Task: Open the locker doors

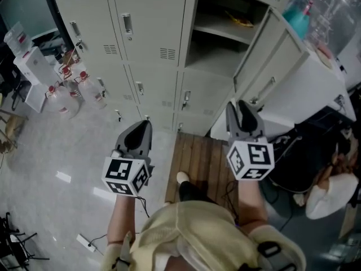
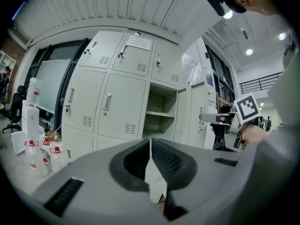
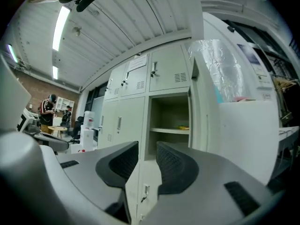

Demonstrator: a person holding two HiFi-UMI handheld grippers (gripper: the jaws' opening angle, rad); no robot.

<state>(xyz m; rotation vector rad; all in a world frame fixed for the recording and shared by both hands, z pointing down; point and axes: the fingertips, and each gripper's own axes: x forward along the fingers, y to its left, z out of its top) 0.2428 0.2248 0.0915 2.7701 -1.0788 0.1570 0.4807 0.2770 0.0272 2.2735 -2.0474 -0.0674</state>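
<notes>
A bank of pale grey lockers [image 1: 146, 44] fills the top of the head view. One upper compartment [image 1: 217, 33] stands open, its door [image 1: 271, 61] swung out to the right, with a yellow item [image 1: 241, 21] on the shelf. The other doors, such as the one with a handle [image 1: 127, 24], are closed. My left gripper [image 1: 141, 130] is shut with nothing in it and hangs clear of the lower doors. My right gripper [image 1: 243, 109] is open with a narrow empty gap and points level at the open compartment [image 3: 169, 121], below the door's edge. The left gripper view shows the lockers [image 2: 117, 102] ahead.
Red-capped bottles [image 1: 67, 89] and white boxes [image 1: 28, 61] sit on the floor at the left. A wooden pallet [image 1: 197, 162] lies under my feet. A white cabinet [image 1: 316, 78] with plastic-wrapped items and cables crowds the right. People stand far back [image 3: 47, 108].
</notes>
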